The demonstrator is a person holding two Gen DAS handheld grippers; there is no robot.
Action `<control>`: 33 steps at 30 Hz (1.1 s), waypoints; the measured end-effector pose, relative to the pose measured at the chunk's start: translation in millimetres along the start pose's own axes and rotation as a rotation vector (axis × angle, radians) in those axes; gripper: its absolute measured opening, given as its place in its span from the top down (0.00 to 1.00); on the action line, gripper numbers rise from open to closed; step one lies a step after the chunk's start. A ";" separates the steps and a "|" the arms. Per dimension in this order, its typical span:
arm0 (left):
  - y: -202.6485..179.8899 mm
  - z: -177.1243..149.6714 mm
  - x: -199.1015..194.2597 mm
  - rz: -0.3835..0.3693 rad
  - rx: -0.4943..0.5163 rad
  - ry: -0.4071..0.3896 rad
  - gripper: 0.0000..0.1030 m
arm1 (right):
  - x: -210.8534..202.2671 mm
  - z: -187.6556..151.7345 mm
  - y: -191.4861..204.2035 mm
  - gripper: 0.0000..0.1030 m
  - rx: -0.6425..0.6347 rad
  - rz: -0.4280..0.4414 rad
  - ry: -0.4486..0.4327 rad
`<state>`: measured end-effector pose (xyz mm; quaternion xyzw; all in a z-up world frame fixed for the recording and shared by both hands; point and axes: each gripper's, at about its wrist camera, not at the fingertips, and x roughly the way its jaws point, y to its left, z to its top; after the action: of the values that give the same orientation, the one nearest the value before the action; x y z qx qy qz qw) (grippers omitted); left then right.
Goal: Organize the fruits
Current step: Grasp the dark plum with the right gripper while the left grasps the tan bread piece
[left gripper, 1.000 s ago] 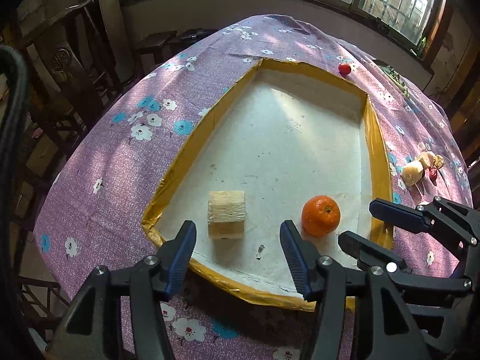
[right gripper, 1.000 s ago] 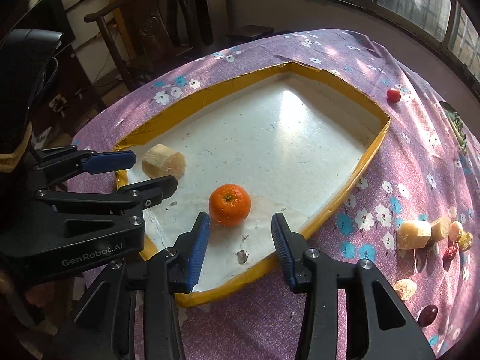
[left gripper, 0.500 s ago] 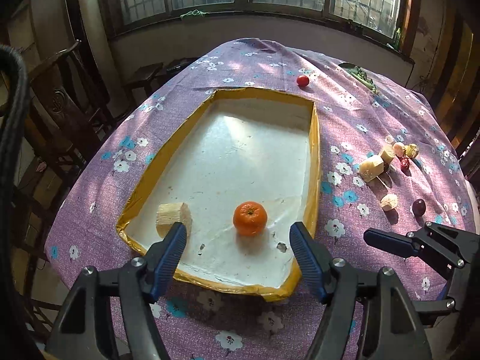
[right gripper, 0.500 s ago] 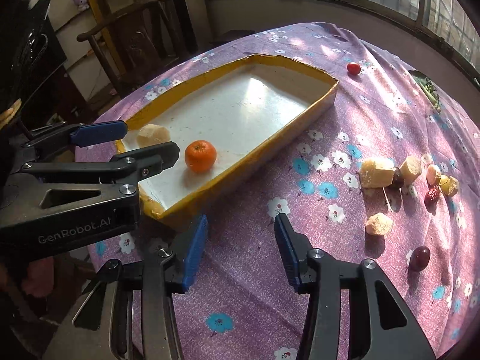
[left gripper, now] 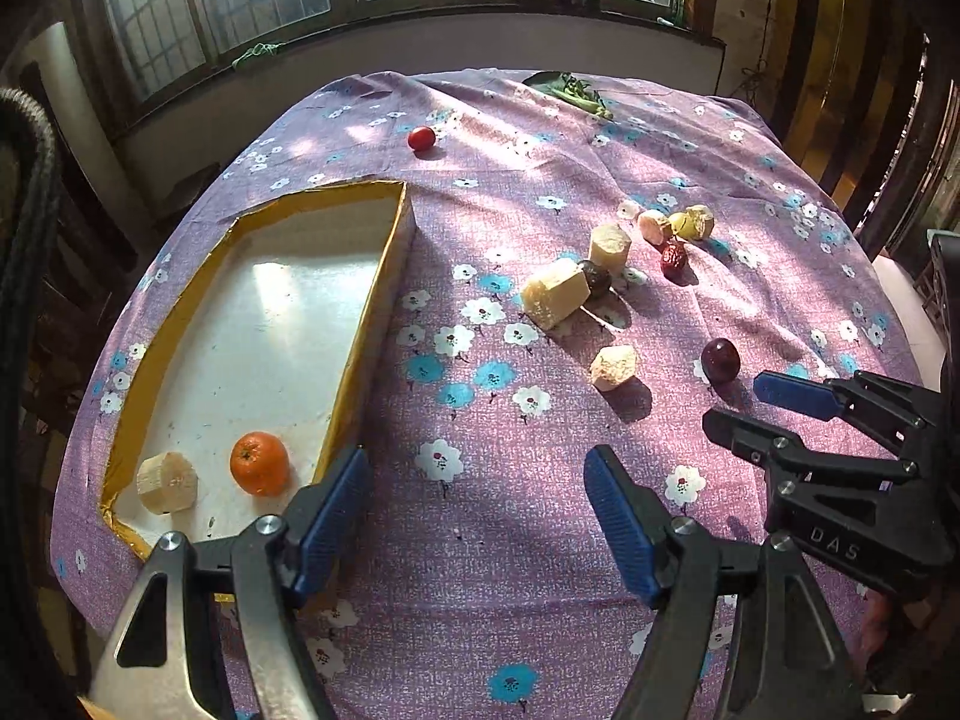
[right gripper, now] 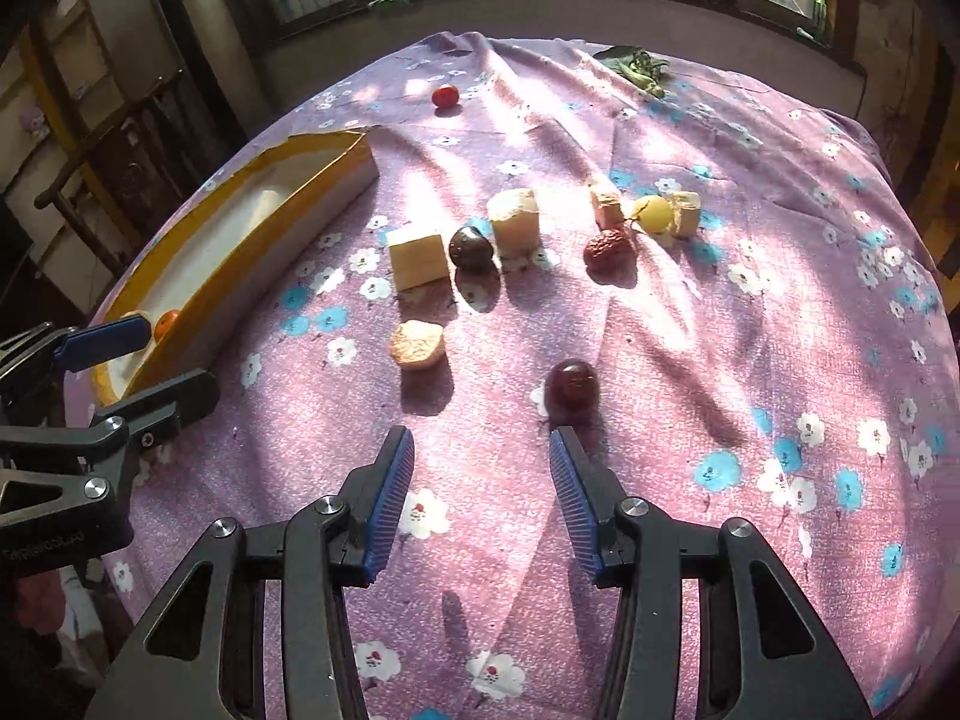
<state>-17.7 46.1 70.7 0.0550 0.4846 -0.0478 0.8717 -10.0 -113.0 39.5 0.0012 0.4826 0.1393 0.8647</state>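
Note:
A yellow-rimmed tray lies at the left and holds an orange and a pale fruit chunk. On the purple cloth lie a dark plum, pale chunks, a second dark plum, a red date, a yellow-green fruit and a red tomato. My right gripper is open and empty, just short of the near plum. My left gripper is open and empty over the cloth, right of the tray corner.
Green leaves lie at the table's far edge. Wooden chairs stand at the left. Windows run along the back wall. The right gripper also shows at the right of the left wrist view.
Both grippers have swung right, away from the tray and towards the loose fruit on the cloth. The orange and chunk stay in the tray. Both grippers stay open.

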 end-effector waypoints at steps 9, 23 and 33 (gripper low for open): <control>-15.0 -1.0 8.6 -0.005 -0.009 0.041 0.25 | 28.5 12.4 -35.8 0.55 0.025 0.021 0.011; -51.6 27.0 42.9 -0.085 -0.026 0.098 0.25 | 9.5 4.2 -43.8 0.77 -0.045 0.011 -0.062; -49.9 32.8 78.7 -0.174 -0.104 0.151 0.53 | 3.4 -5.1 -56.4 0.77 0.007 0.015 -0.060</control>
<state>44.4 -10.3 18.6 -0.0289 0.5537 -0.0939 0.8269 1.0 -167.1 26.2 0.0118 0.4570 0.1438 0.8777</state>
